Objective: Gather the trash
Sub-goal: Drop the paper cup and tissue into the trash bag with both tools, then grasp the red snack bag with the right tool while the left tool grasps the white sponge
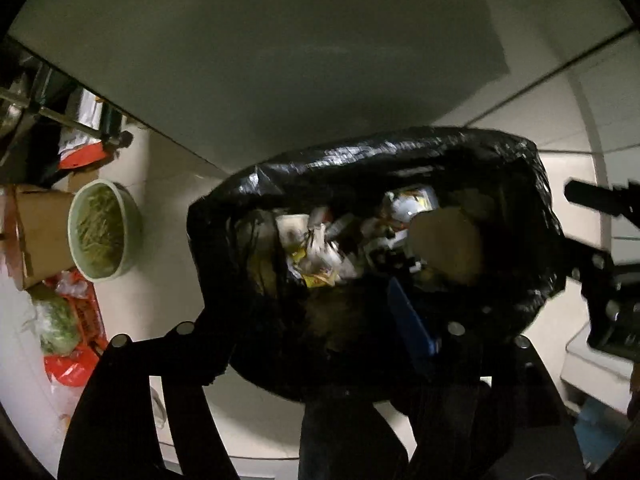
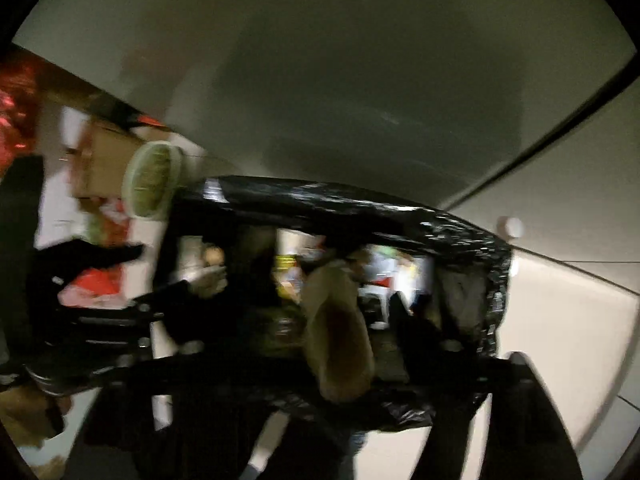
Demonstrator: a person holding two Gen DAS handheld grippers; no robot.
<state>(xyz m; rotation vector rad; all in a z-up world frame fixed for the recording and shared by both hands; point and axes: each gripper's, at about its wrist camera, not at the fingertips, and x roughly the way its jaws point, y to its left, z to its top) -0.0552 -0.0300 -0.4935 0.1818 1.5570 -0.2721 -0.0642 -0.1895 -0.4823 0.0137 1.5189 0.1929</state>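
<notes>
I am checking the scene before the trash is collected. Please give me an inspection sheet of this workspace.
Surface: pale floor, mostly bare.
Job's things: black trash bag open, filled with wrappers, paper and a brown lump.
Clutter: green bowl of greenish material, cardboard box, red plastic bags by the wall.
Grippers: left gripper and right gripper both over the bag's mouth; jaws look spread, grip unclear in the dark blur.
Cables: nothing seen.
Surroundings: plain wall, dim light.
</notes>
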